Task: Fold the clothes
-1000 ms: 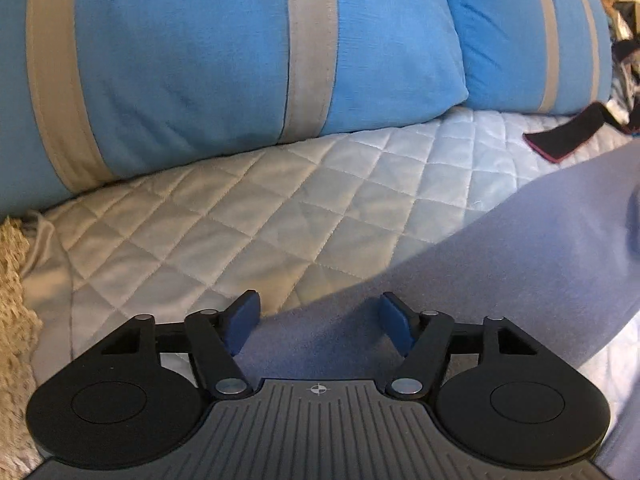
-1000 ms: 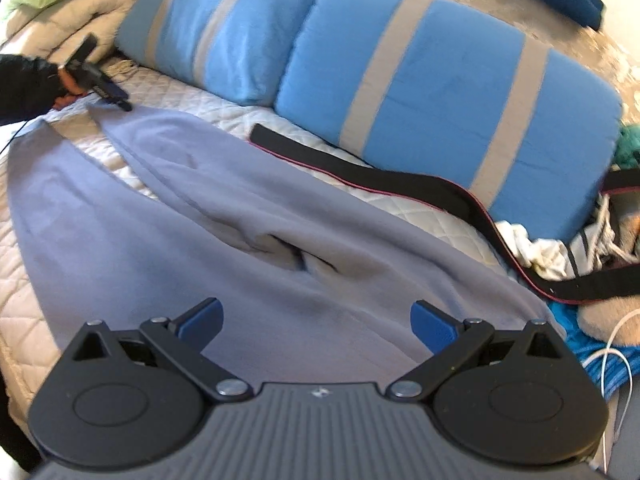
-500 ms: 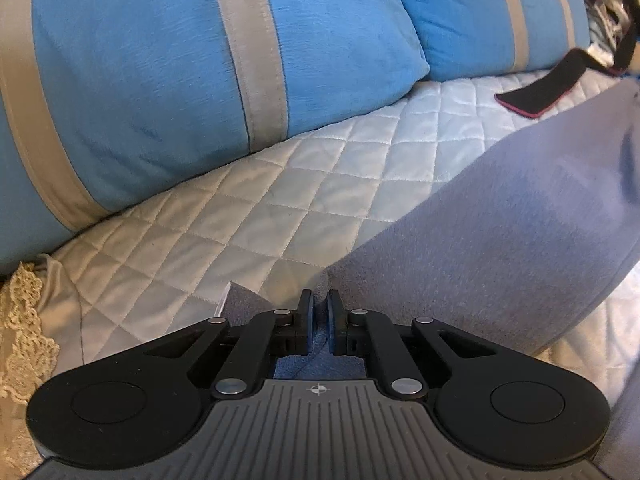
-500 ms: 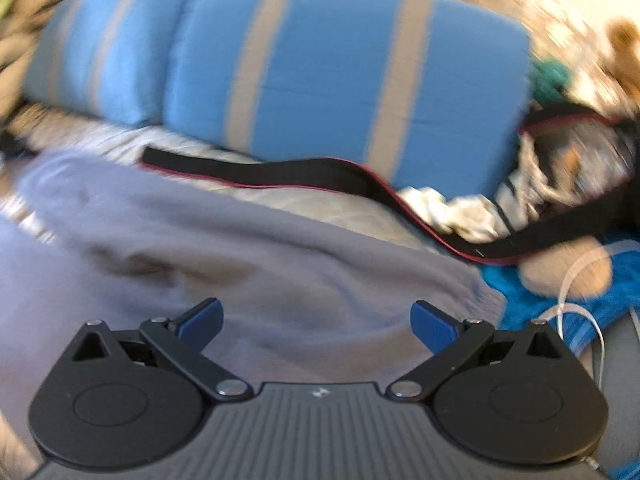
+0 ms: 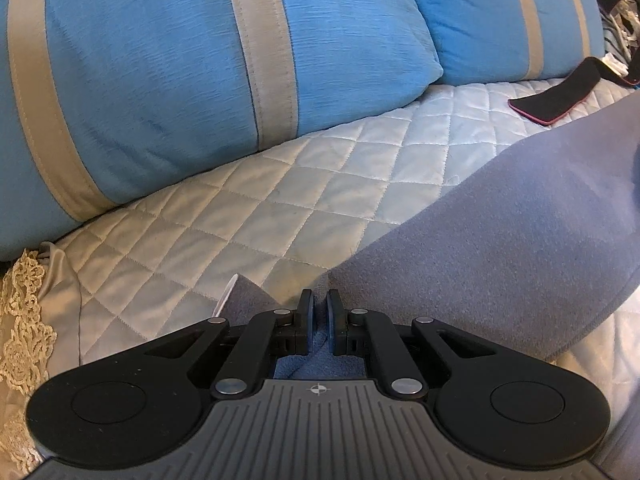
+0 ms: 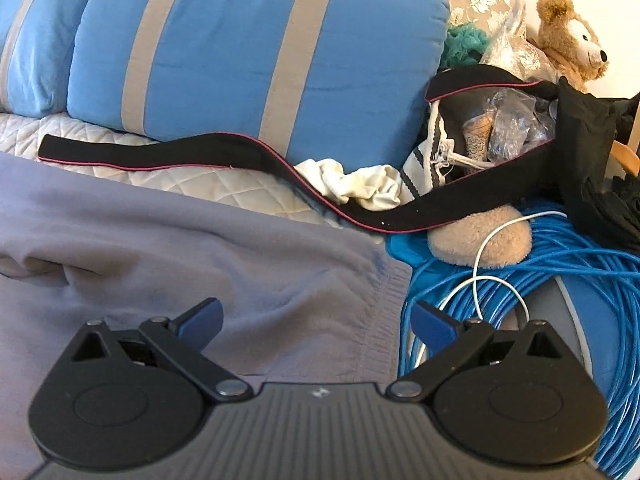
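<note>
A grey-lilac fleece garment (image 5: pixel 500 240) lies spread on the quilted white bedspread (image 5: pixel 280 200). My left gripper (image 5: pixel 319 308) is shut on the end of one of its long narrow parts, with cloth bunched between the fingers. In the right wrist view the garment's wide ribbed end (image 6: pixel 240 264) lies under my right gripper (image 6: pixel 316 316), which is open and empty, hovering just above the ribbed hem near its right edge.
Blue pillows with beige stripes (image 5: pixel 200 80) (image 6: pixel 248 60) line the back. A black strap with pink edging (image 6: pixel 200 152) (image 5: pixel 556 96) crosses the bed. Coiled blue cable (image 6: pixel 540 280), a white cord, a teddy bear (image 6: pixel 572 36) and an open black bag (image 6: pixel 500 120) crowd the right.
My left gripper has closed on the garment's end and lifted it slightly. My right gripper has swung right, from the garment's middle to its ribbed hem, staying open.
</note>
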`<control>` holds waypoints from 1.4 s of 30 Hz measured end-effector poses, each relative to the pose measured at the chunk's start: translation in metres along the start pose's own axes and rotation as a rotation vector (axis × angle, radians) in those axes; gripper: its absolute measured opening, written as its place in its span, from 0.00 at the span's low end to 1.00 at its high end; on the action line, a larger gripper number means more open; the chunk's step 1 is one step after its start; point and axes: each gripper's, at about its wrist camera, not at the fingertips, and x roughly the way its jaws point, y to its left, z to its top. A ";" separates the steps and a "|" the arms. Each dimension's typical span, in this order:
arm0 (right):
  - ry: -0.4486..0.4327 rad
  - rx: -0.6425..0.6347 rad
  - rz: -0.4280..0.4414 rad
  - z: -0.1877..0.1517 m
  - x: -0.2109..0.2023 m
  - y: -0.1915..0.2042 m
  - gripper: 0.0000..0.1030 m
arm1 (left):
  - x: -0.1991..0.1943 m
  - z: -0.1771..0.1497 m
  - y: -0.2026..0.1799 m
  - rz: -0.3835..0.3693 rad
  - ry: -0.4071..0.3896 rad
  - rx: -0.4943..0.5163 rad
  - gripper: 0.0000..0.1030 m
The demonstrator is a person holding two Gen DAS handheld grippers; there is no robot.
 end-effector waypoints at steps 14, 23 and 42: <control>-0.129 0.009 0.102 0.018 0.097 -0.072 0.98 | -0.001 -0.004 -0.006 0.042 -0.024 -0.024 0.06; -0.067 0.103 0.159 0.015 0.156 -0.096 0.76 | -0.001 -0.008 -0.006 0.050 -0.039 -0.040 0.06; -0.183 0.066 0.165 0.004 0.034 -0.104 0.01 | -0.083 -0.022 -0.013 0.132 -0.264 -0.021 0.05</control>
